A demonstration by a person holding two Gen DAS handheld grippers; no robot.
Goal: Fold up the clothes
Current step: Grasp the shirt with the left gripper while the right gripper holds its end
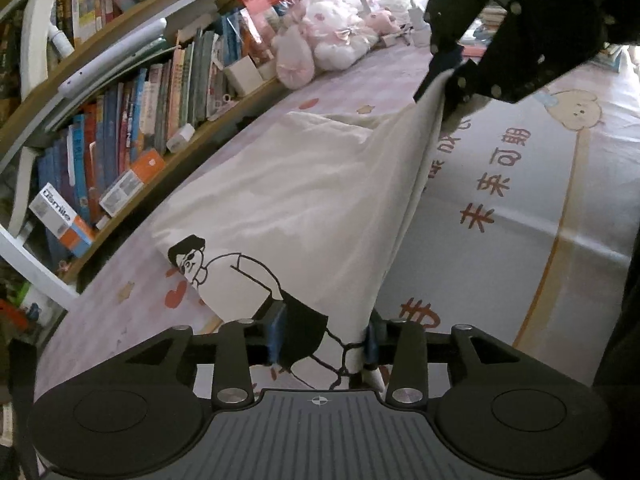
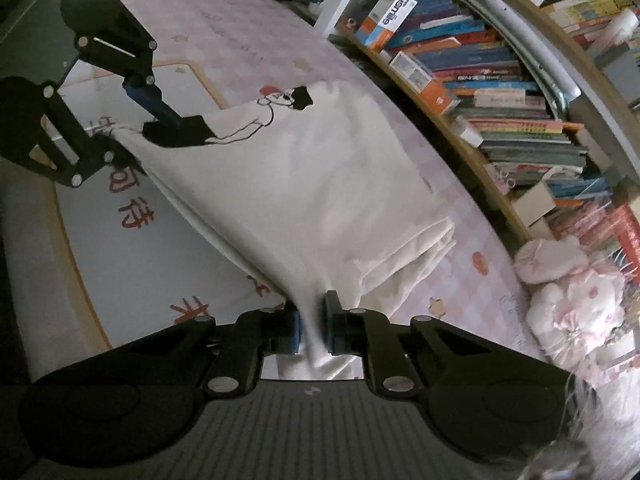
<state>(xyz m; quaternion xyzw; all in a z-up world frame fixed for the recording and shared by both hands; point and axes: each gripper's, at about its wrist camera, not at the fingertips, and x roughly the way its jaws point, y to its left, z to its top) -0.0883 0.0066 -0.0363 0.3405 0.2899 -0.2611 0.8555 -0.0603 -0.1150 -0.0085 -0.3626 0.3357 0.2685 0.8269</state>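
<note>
A white T-shirt (image 1: pixel 300 184) with a black cartoon figure printed on it lies partly on the bed, its near edge lifted and stretched taut between both grippers. In the left wrist view my left gripper (image 1: pixel 324 338) is shut on a bunched printed corner, with fabric filling the gap between its blue pads. My right gripper (image 1: pixel 442 80) pinches the other end at the upper right. In the right wrist view my right gripper (image 2: pixel 312 326) is shut on a thin fold of the T-shirt (image 2: pixel 320 168), and my left gripper (image 2: pixel 140 132) grips the corner at the upper left.
The bed sheet (image 1: pixel 520 200) (image 2: pixel 120 248) is pale pink with red characters and a cartoon animal. A curved bookshelf (image 1: pixel 120 128) (image 2: pixel 500 92) packed with books runs along the bed's far side. Pink and white plush toys (image 1: pixel 332 40) (image 2: pixel 572 292) sit at the bed's end.
</note>
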